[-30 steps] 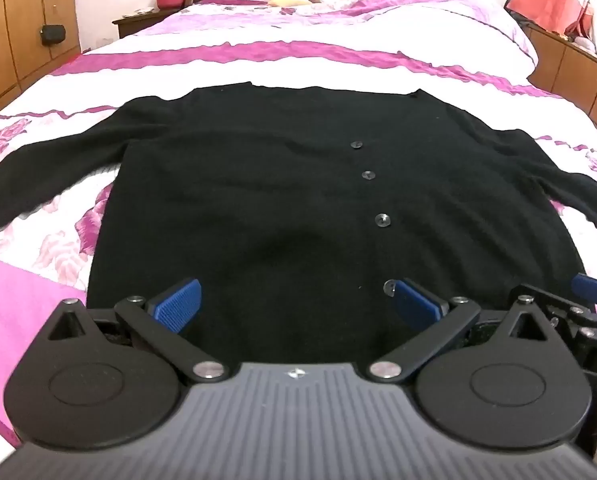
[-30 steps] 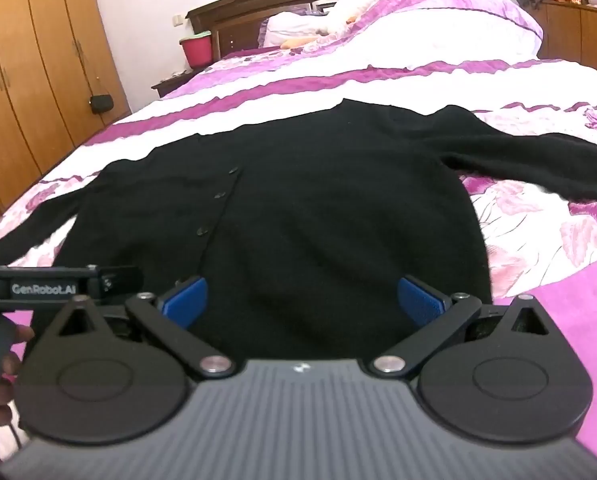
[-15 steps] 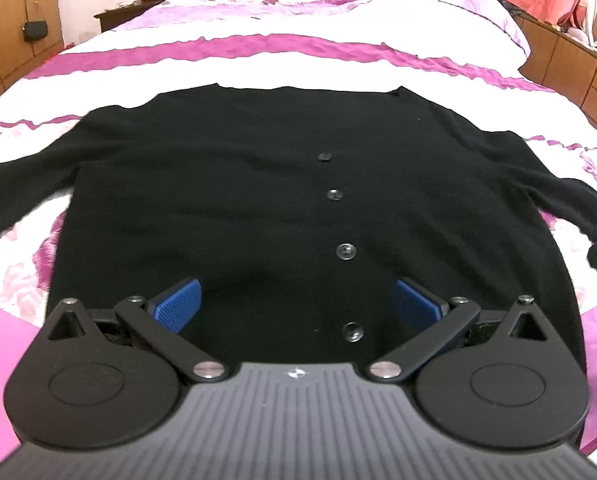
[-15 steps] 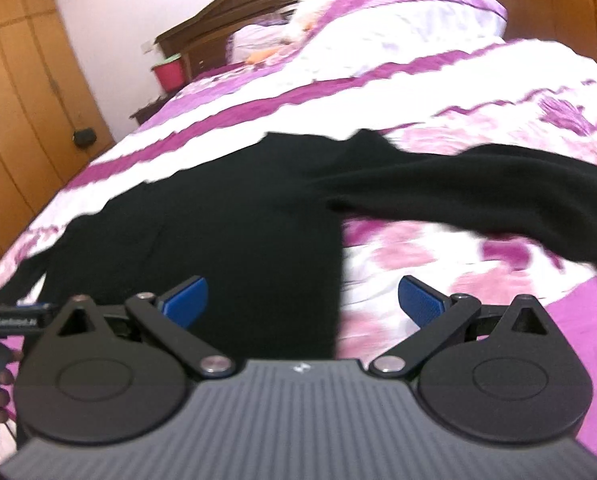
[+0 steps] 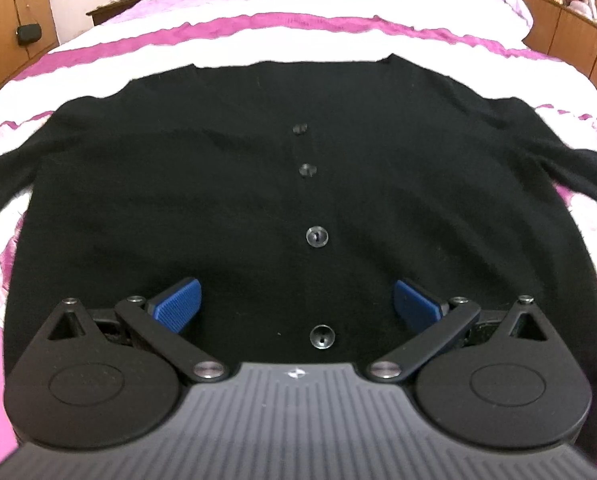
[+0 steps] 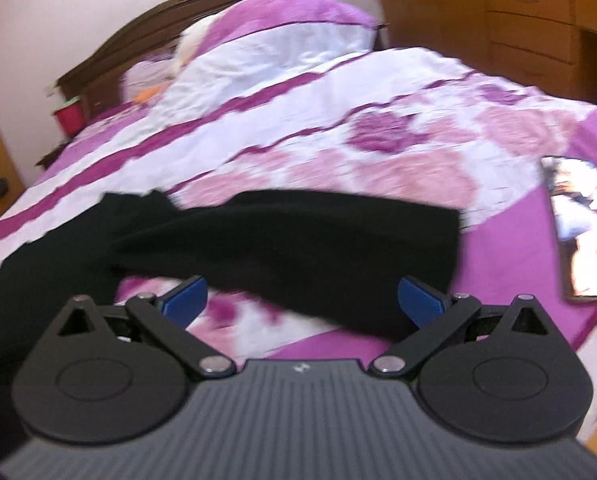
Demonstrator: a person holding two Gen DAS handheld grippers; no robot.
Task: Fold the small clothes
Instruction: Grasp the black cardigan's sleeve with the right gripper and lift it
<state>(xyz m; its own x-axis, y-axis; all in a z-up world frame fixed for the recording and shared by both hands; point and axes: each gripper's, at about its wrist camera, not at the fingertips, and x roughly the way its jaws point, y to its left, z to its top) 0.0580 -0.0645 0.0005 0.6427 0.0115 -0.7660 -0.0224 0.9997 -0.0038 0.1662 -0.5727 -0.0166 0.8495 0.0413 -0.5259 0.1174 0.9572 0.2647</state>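
Two grippers, both with jaws spread, neither grasping cloth. Black cardigan spread flat, buttoned front up, on pink-and-white bedspread; sleeves out to both sides. Left gripper over hem, straddling lowest button. Right gripper poised at right sleeve, cuff near phone. No fold made yet; judged stage: sleeve folds, then body folds, all remaining.

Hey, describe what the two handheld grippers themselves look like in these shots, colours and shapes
Both look alike. The left gripper has blue ribbed fingertip pads on black linkage arms with silver pivot pins, two rounded black housings, and a grey ridged body carrying a small white logo. The right gripper shows the same blue pads, black links and grey ridged body. No cables, hands or sleeves are visible.
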